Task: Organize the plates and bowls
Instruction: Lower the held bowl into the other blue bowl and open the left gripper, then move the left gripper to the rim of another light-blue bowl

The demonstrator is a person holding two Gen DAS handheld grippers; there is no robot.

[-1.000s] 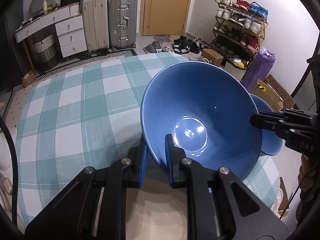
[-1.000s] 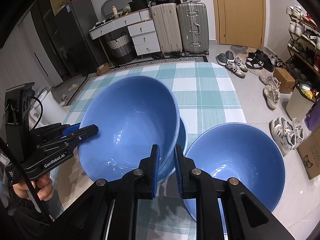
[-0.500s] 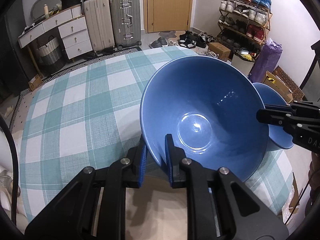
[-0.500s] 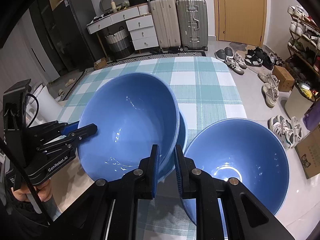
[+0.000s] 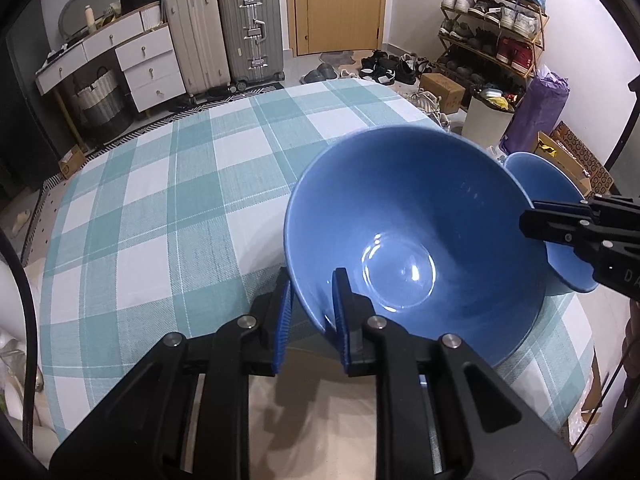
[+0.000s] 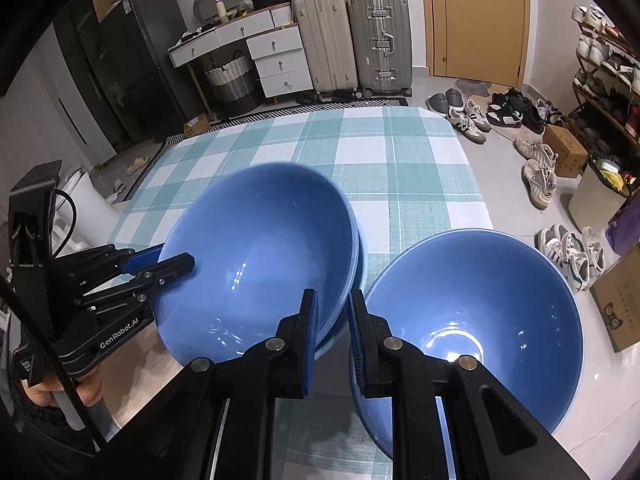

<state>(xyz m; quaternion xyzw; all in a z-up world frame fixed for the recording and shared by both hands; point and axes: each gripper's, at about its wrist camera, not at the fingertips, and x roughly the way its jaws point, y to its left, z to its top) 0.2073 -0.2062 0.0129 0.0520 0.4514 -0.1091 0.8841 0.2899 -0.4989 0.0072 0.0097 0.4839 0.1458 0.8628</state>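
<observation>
Both hand-held grippers grasp blue bowls by the rim. On the left hand-held gripper (image 5: 311,304) one blue pad sits outside the wall and the other inside the near rim of a large bowl (image 5: 412,236); its jaws are opening slightly, yet the rim is between them and the pads look pressed to it. That bowl sits nested in a second bowl (image 6: 360,248) whose rim shows just beyond it, at the near part of the bench (image 5: 180,184), toward the right edge. A hand (image 6: 44,394) carries this tool at the left of the right wrist view.

The right hand-held gripper (image 6: 334,332) is clenched on the near-left rim of a third bowl (image 6: 476,320), which hangs beyond the right edge of the bench, over the tiled floor, tilted toward the camera. This bowl lies just beside the nested pair; I cannot tell whether they touch.

A teal-and-white checked cloth covers the bench. Beyond its far edge stand two suitcases (image 5: 224,36), a white dresser (image 5: 132,52) with a woven basket (image 5: 98,98) below, and a wooden door (image 5: 336,4). A shoe rack (image 5: 492,28) lines the right wall, with shoes scattered on the floor.
</observation>
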